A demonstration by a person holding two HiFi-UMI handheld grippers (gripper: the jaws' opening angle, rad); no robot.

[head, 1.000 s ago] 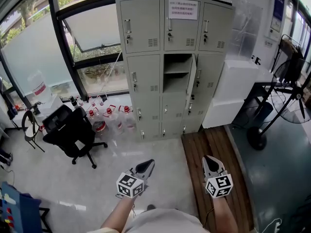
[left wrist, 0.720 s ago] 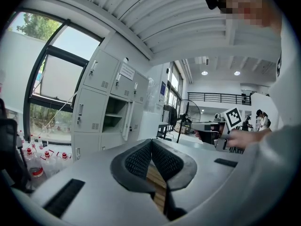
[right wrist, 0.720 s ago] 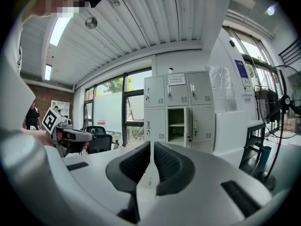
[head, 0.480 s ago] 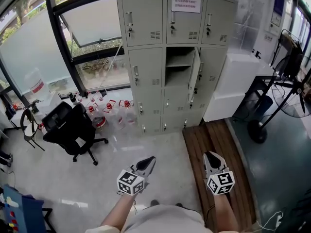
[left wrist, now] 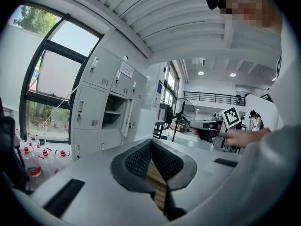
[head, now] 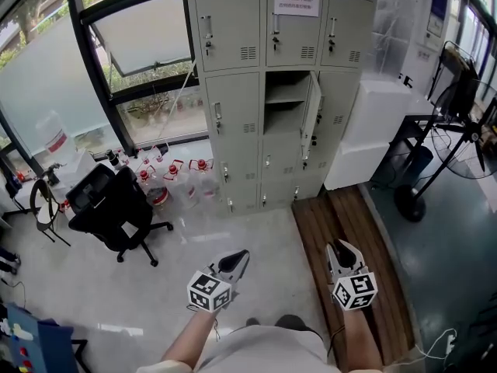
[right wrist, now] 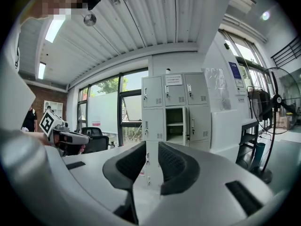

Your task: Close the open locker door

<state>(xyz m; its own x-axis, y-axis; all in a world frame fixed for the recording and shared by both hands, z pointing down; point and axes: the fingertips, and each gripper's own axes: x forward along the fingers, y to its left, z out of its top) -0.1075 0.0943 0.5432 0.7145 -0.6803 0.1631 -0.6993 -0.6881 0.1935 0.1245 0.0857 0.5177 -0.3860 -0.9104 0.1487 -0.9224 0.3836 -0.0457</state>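
Note:
A grey bank of lockers [head: 233, 99] stands against the far wall. One middle compartment [head: 283, 103] is open, and its door [head: 312, 119] is swung out to the right. Both grippers hang low in front of me, far from the lockers and touching nothing. My left gripper [head: 240, 256] [left wrist: 151, 143] is shut, its tips meeting with nothing held. The jaws of my right gripper [head: 340, 247] [right wrist: 151, 147] are opening, with a narrow gap and nothing between them. The right gripper view shows the open compartment [right wrist: 175, 126] and its door [right wrist: 186, 125] straight ahead.
A black office chair [head: 112, 204] and several water bottles [head: 175, 179] stand left of the lockers by the windows. White boxes [head: 373, 134] sit to the right, then a standing fan [head: 466, 123]. A wooden floor strip [head: 342, 231] runs toward the lockers.
My view has drawn slightly closer to the lockers. The right gripper's jaws have parted from shut. Both grippers keep their places low in front of me.

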